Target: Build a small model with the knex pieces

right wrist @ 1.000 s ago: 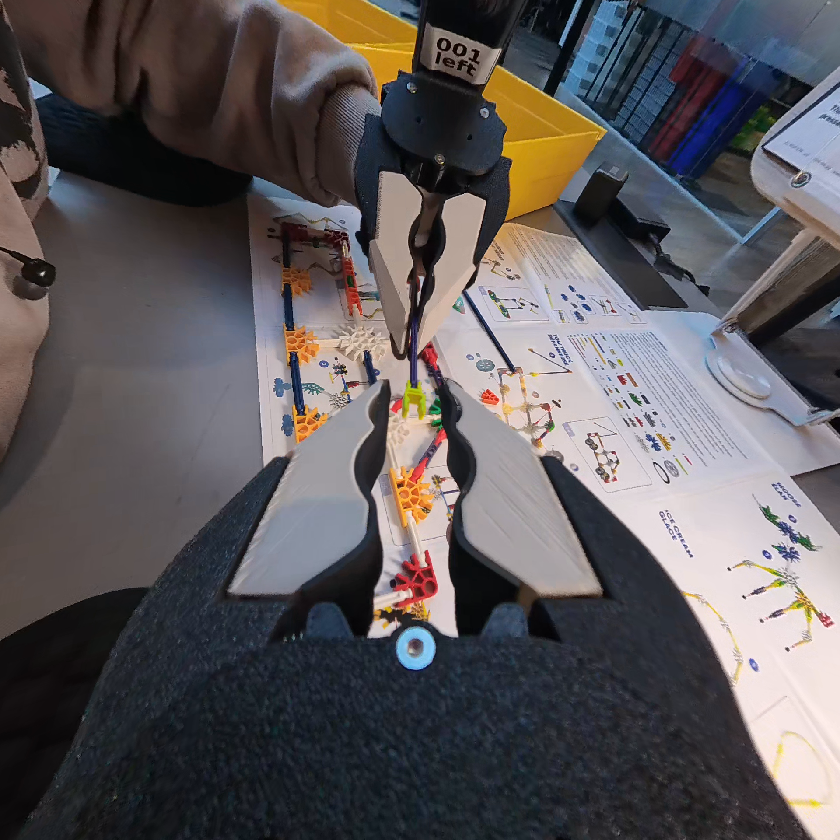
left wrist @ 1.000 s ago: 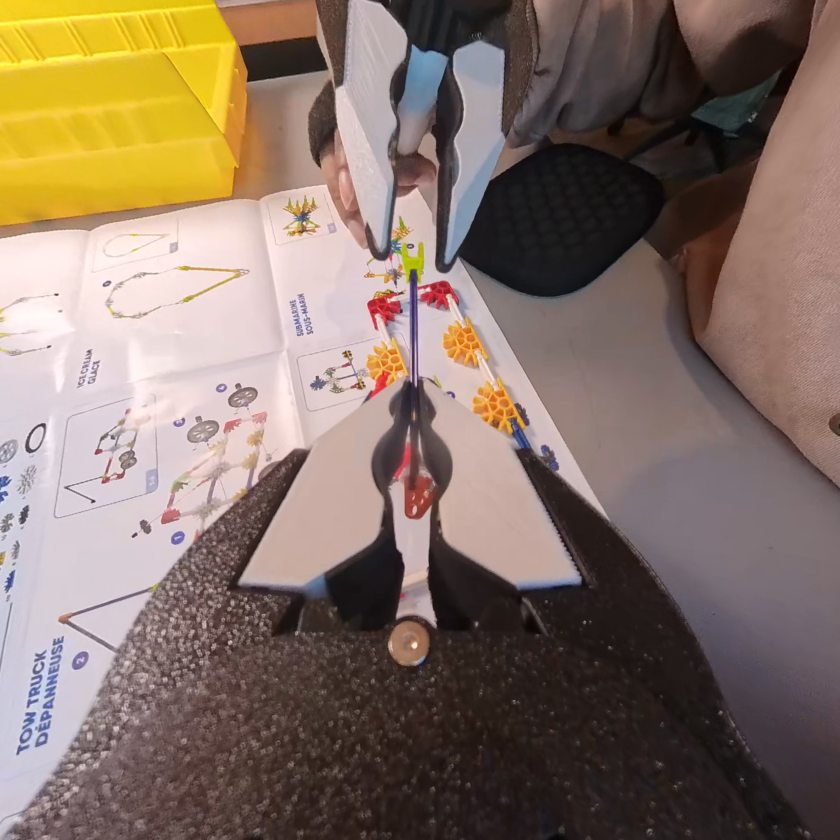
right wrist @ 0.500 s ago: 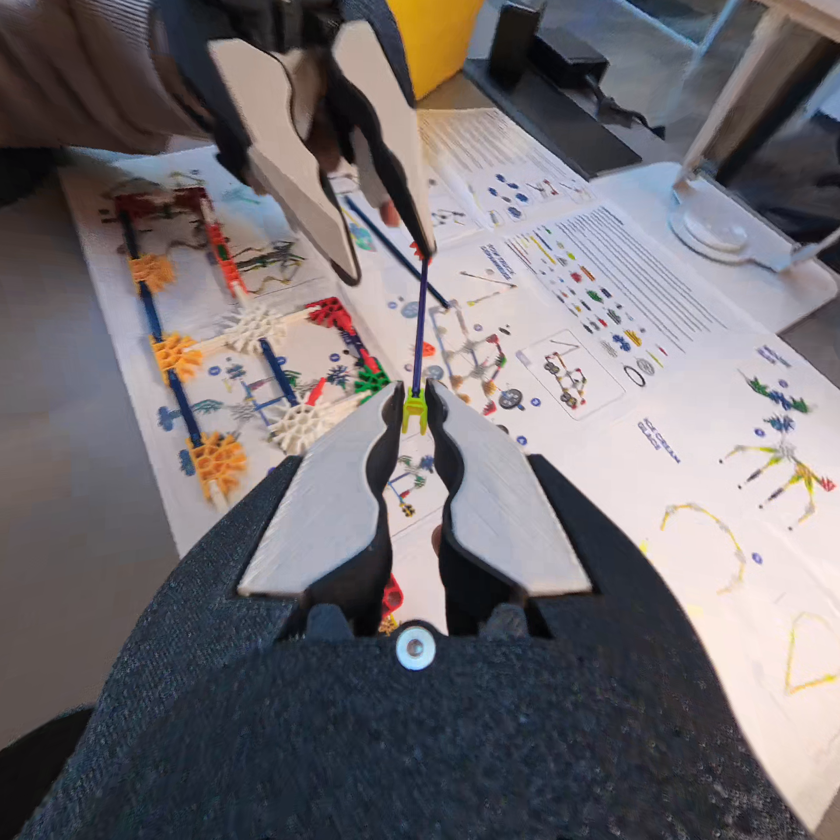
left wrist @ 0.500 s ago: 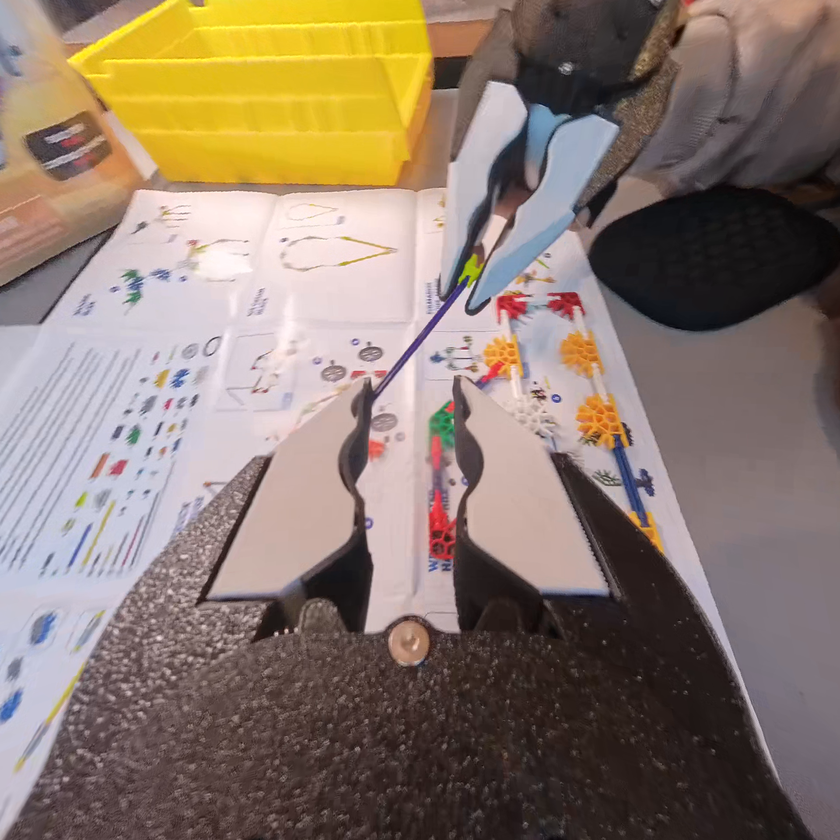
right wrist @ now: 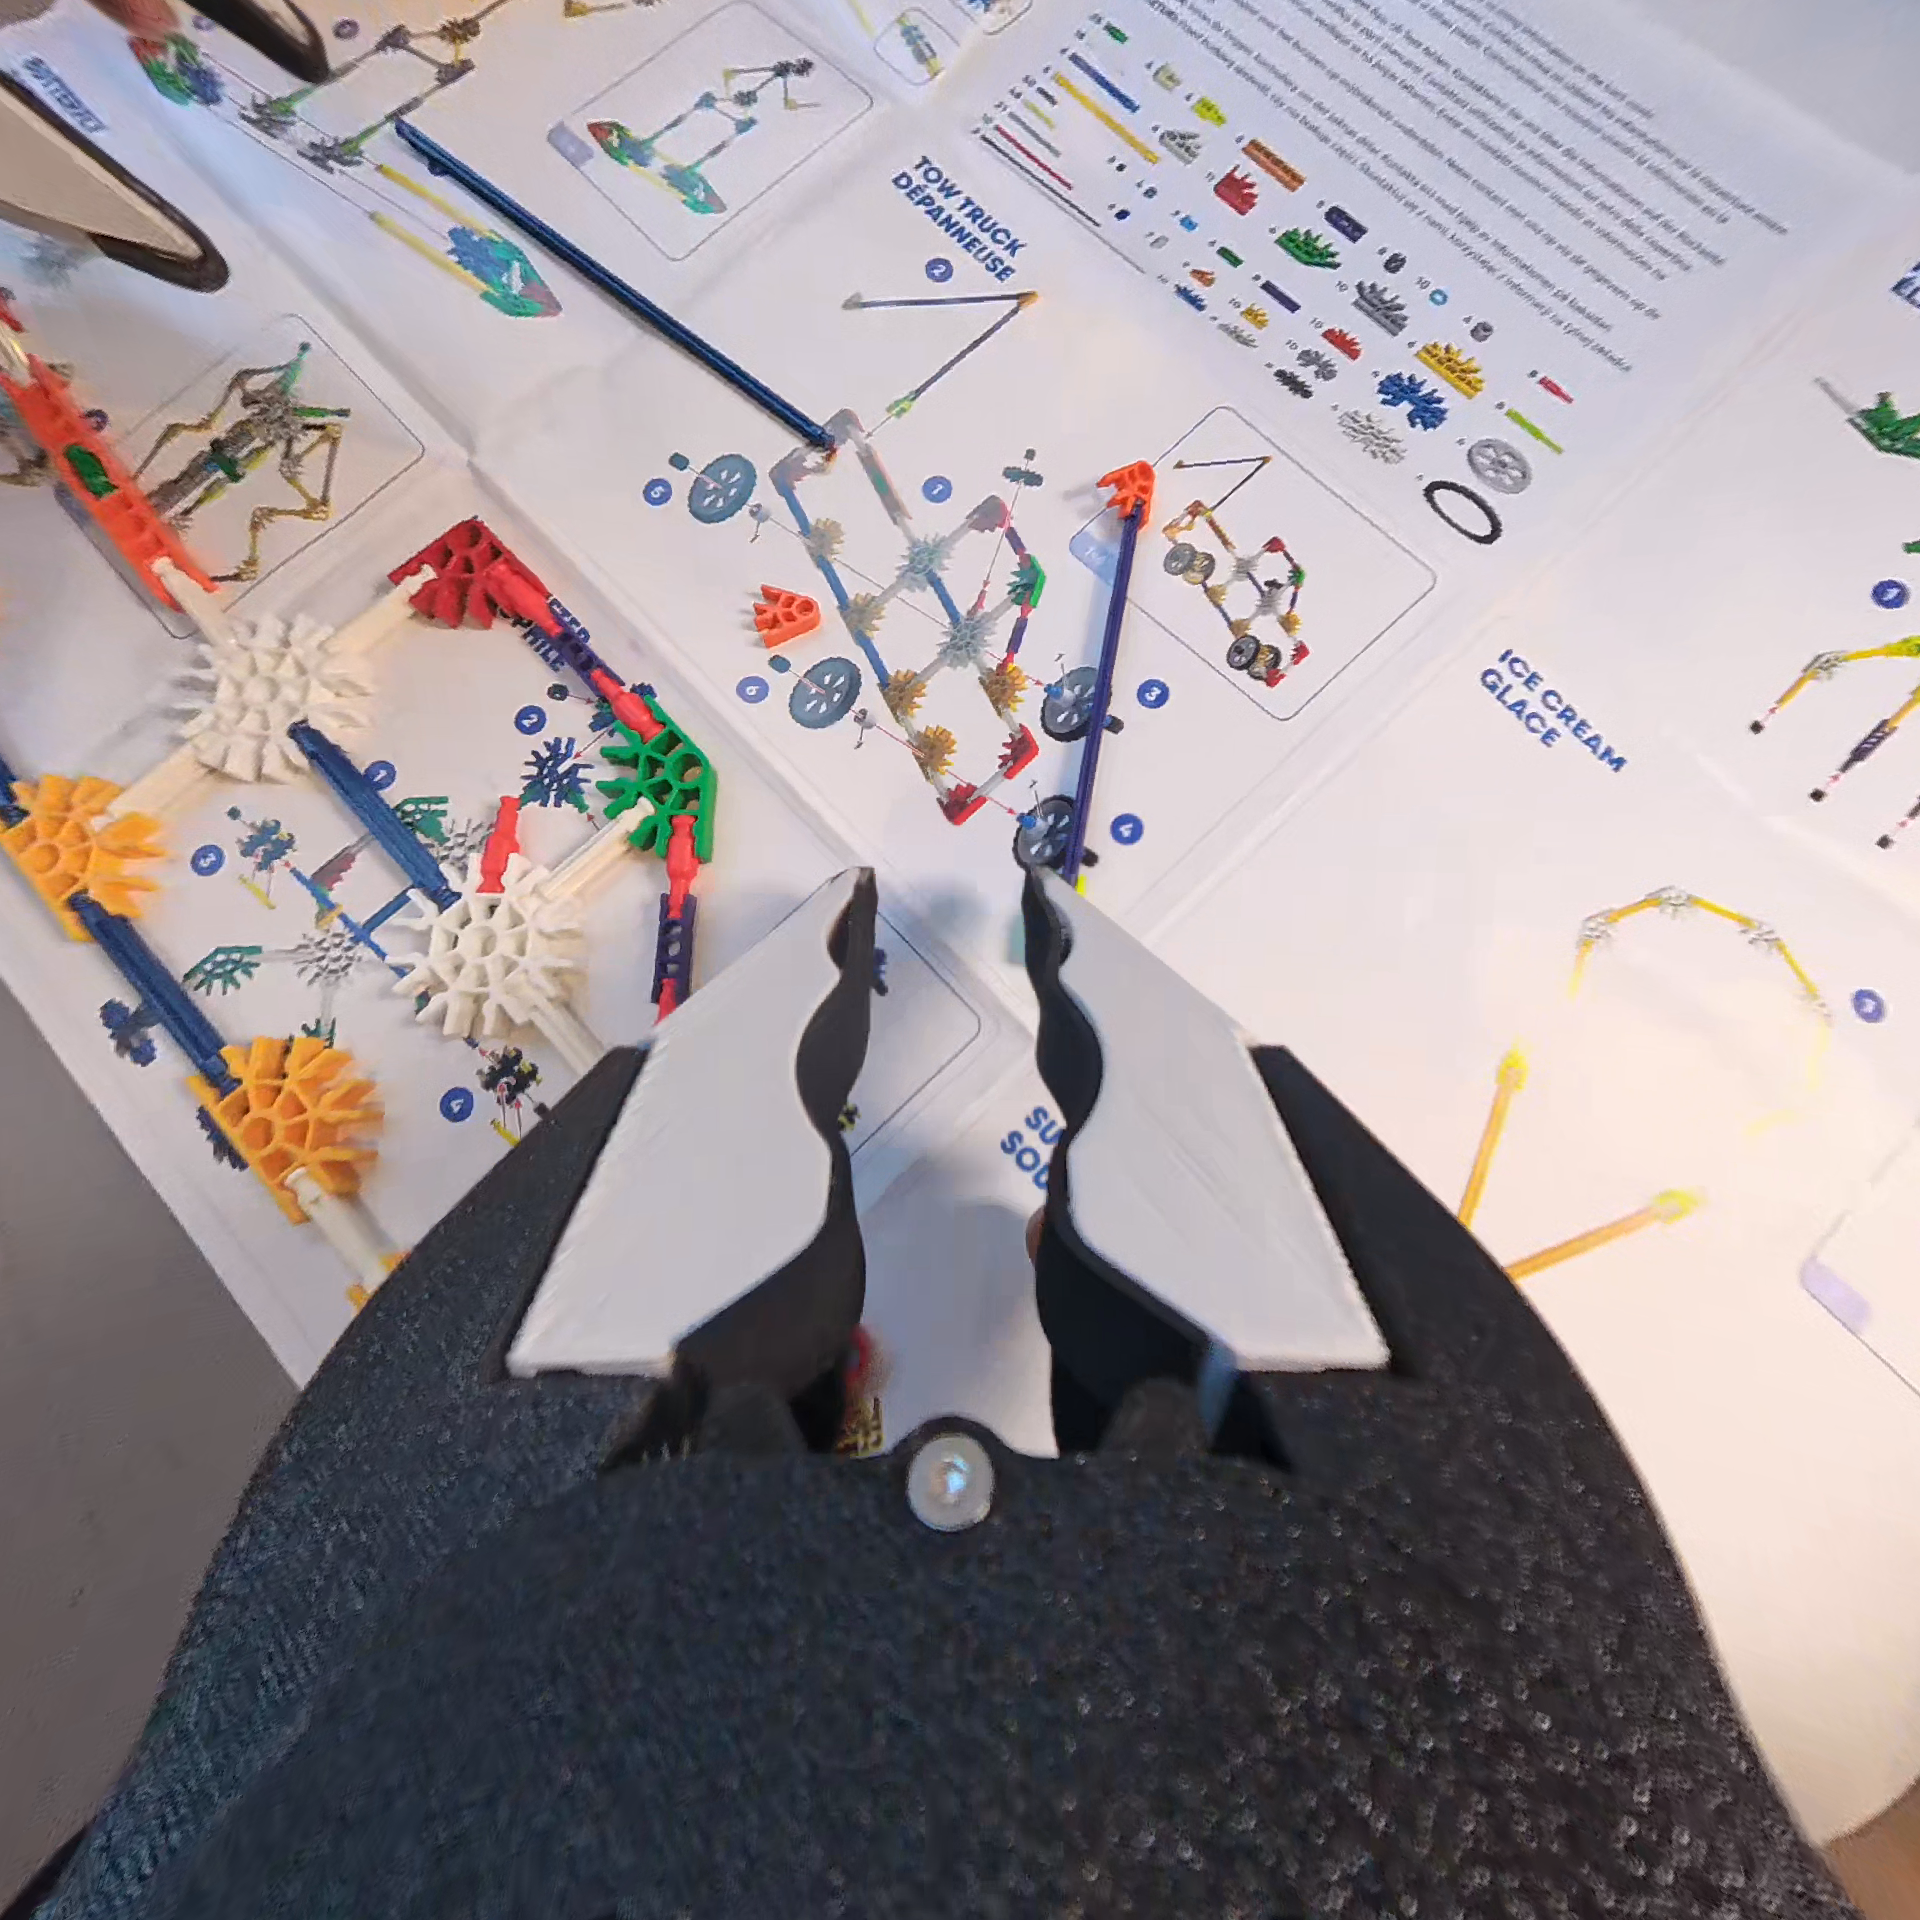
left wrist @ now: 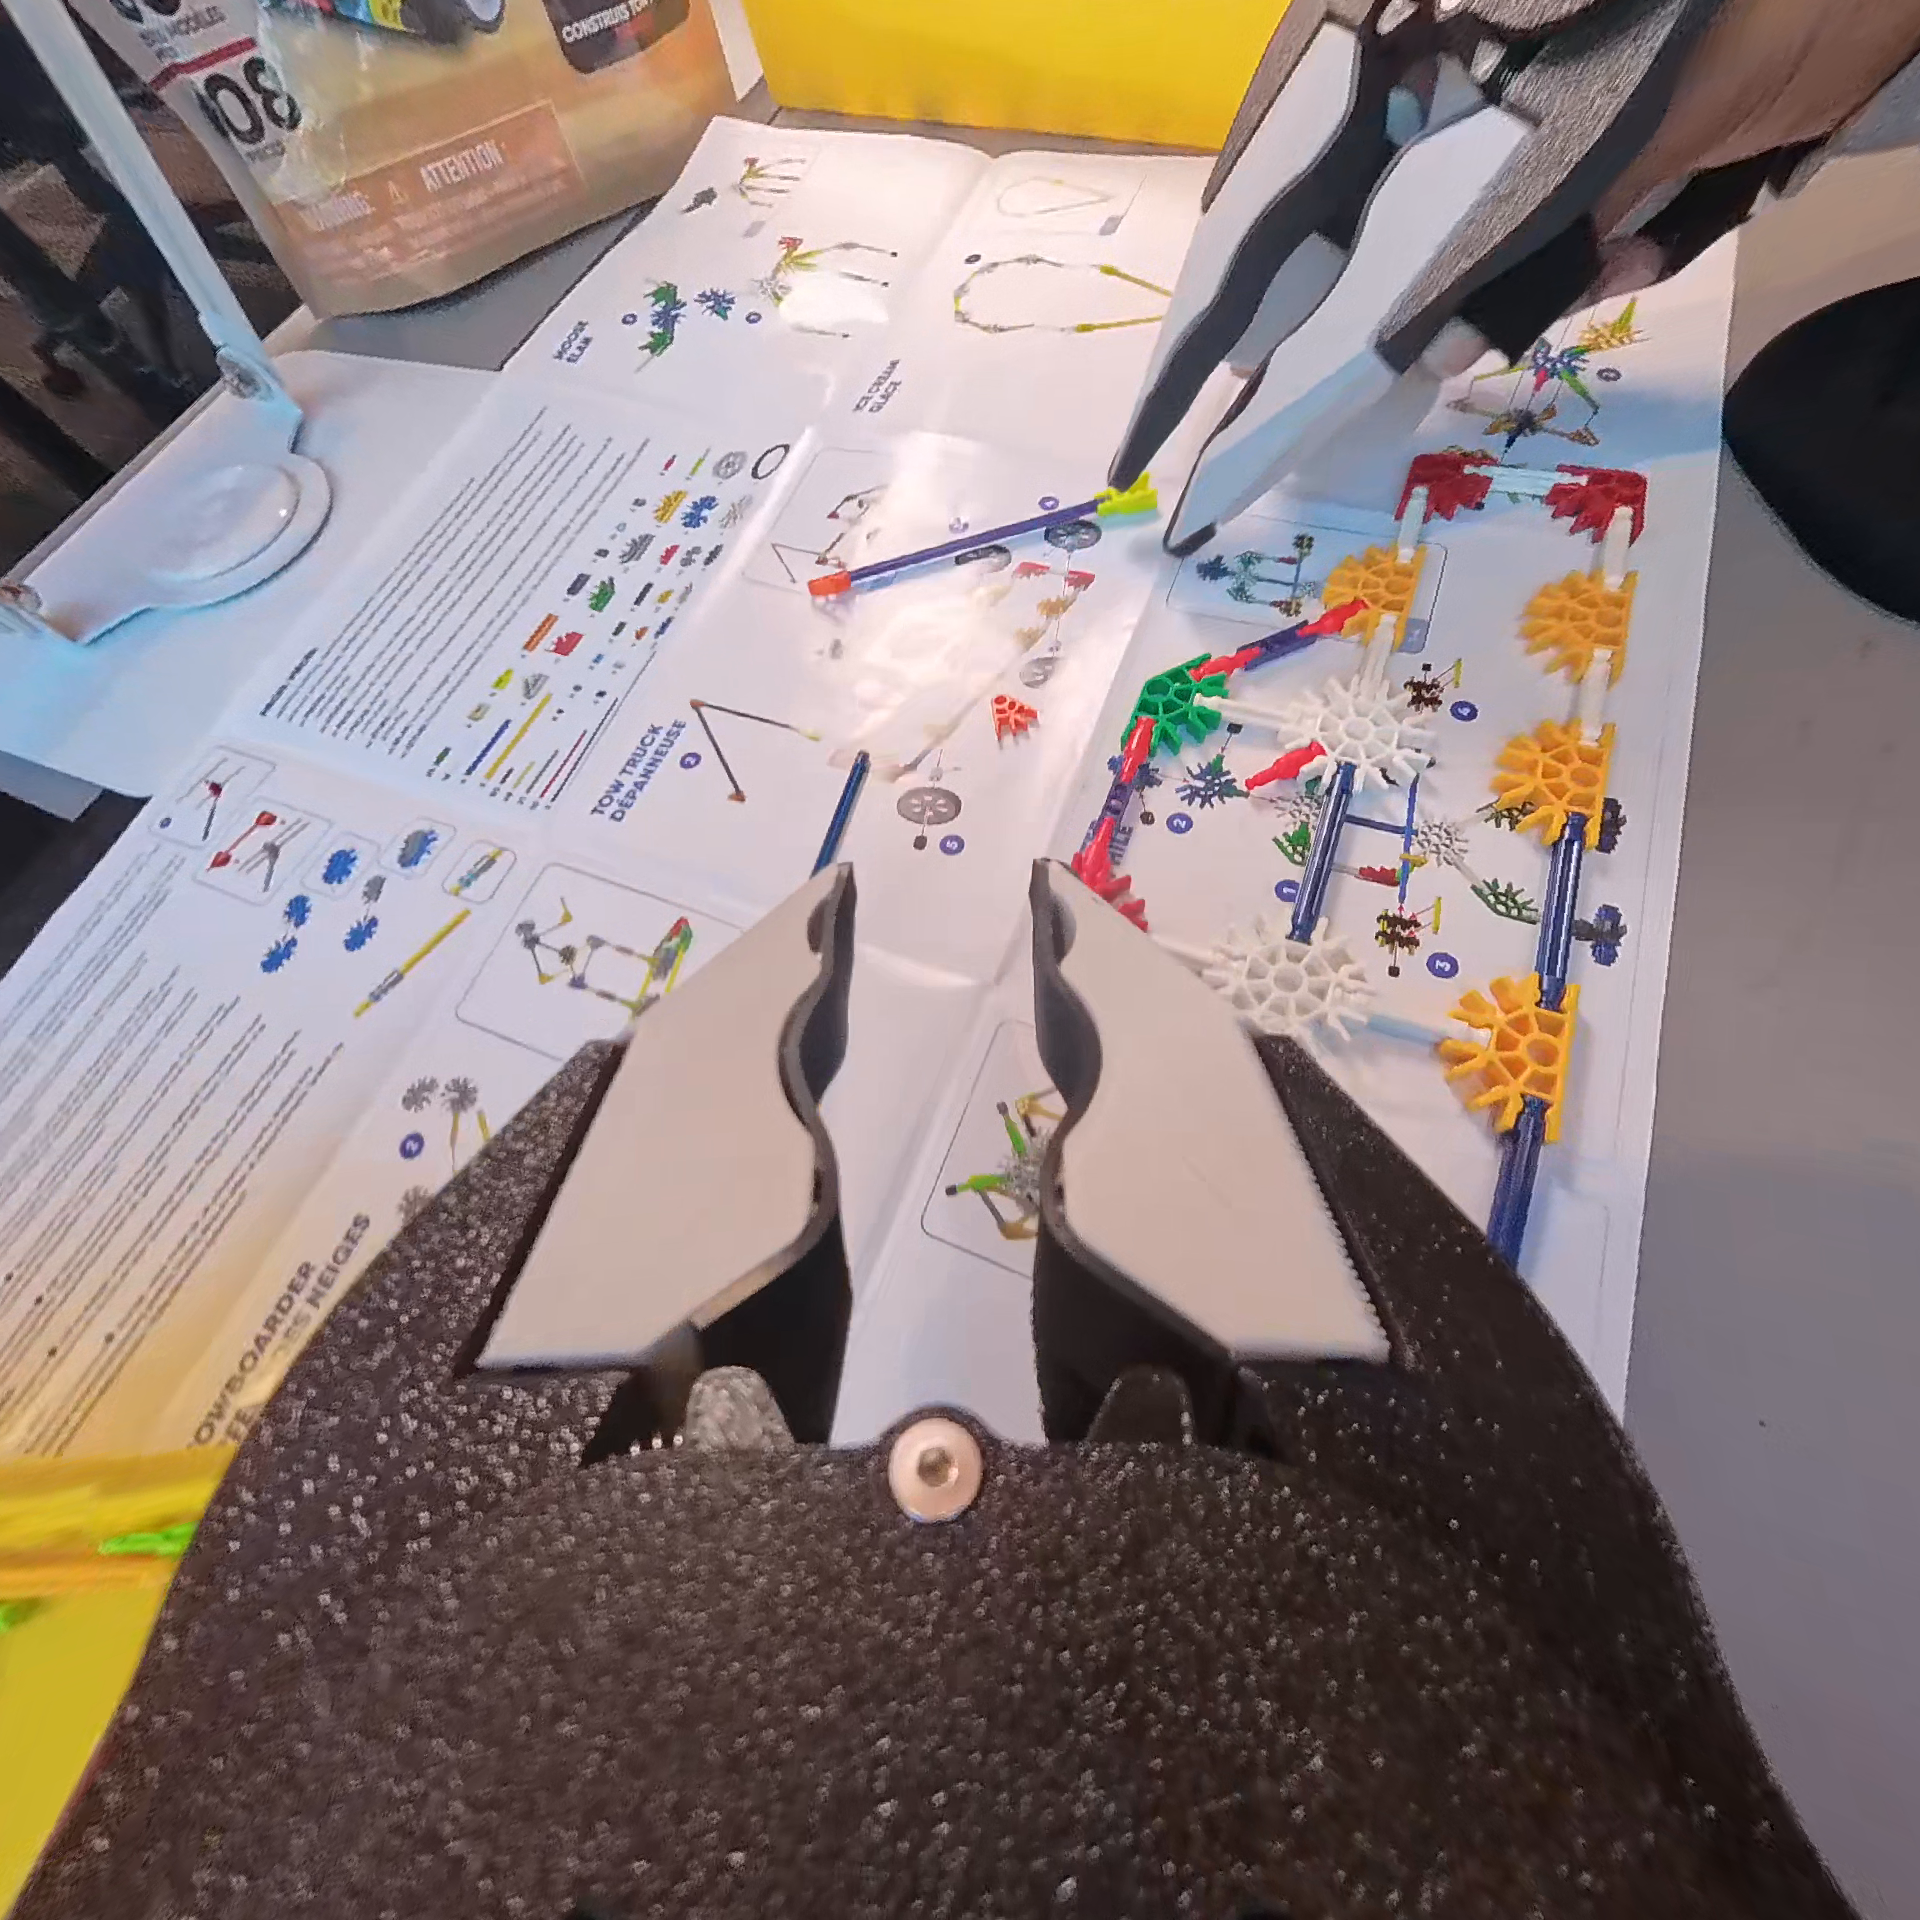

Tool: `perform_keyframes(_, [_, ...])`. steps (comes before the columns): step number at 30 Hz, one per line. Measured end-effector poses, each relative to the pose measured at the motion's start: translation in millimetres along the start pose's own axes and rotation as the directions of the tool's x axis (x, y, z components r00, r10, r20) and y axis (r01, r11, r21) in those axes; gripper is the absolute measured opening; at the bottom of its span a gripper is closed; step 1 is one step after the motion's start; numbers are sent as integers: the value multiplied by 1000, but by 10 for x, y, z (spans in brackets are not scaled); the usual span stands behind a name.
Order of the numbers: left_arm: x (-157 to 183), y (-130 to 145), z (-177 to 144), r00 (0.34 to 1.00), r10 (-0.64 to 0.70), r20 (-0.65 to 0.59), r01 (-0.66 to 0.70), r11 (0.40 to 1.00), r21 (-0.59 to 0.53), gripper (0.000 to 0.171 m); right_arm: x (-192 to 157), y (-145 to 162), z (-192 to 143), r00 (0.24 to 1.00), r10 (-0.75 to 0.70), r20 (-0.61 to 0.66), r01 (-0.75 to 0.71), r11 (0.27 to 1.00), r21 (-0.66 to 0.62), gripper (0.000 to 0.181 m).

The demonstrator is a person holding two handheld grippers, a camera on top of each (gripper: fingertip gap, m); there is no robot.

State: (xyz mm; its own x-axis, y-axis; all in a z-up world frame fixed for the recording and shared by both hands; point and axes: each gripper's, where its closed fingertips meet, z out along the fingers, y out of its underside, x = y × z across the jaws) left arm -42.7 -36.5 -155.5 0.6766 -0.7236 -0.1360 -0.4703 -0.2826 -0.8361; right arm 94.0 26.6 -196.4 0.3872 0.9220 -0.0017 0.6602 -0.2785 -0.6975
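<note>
A purple rod with a lime-green connector at one end and an orange connector at the other lies on the instruction sheet. My right gripper is open just over the green end, and one fingertip is beside that end. In the right wrist view the rod runs away from my open right gripper to its orange connector. My left gripper is open and empty, pulled back above the sheet.
A flat model of yellow, white, red and green connectors lies on the sheet's right side. A loose blue rod and a small orange connector lie near my left fingertips. A yellow bin, a cardboard box and a white stand base stand beyond. One gripper's finger ends stand about 15 centimeters off the other's.
Both grippers held the rod in the air a second ago. The left let go and drew back. The right lowered the rod onto the sheet and opened.
</note>
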Motion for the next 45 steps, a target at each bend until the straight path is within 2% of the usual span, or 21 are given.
perform_keyframes(4, [-9,126,-24,999,-24,29,24,1000,-10,30,195,51,-102,999,4,-43,-5,1000,-22,23])
perform_keyframes(10, [-13,208,25,999,-23,42,24,999,-37,29,254,158,11,997,-12,-77,4,996,-94,17])
perform_keyframes(12, [-4,237,37,999,-15,46,17,999,-46,29,222,146,26,996,-40,-82,31,994,-108,9])
perform_keyframes(20, [26,330,74,999,2,42,2,997,-74,28,6,98,37,993,-95,-75,86,989,-123,9])
perform_keyframes(26, [56,339,83,999,21,37,-18,996,-82,26,-83,3,78,993,-86,-79,80,994,-79,9])
perform_keyframes(30, [124,348,105,999,41,15,-39,995,-97,24,-170,-191,34,999,-29,-43,30,999,22,9])
perform_keyframes(34, [217,324,176,998,56,-15,-58,990,-132,25,-295,-318,5,999,-34,-19,35,996,86,9])
perform_keyframes(37, [310,304,280,997,10,-72,-22,985,-170,30,-347,-336,5,999,-44,-9,44,993,105,9])
perform_keyframes(41, [405,292,418,991,-24,-134,-6,976,-220,31,-260,-322,-53,999,-30,-35,34,992,125,9])
perform_keyframes(45, [524,294,447,983,-22,-182,-23,970,-243,22,-71,-249,-174,996,-2,-86,12,993,121,8])
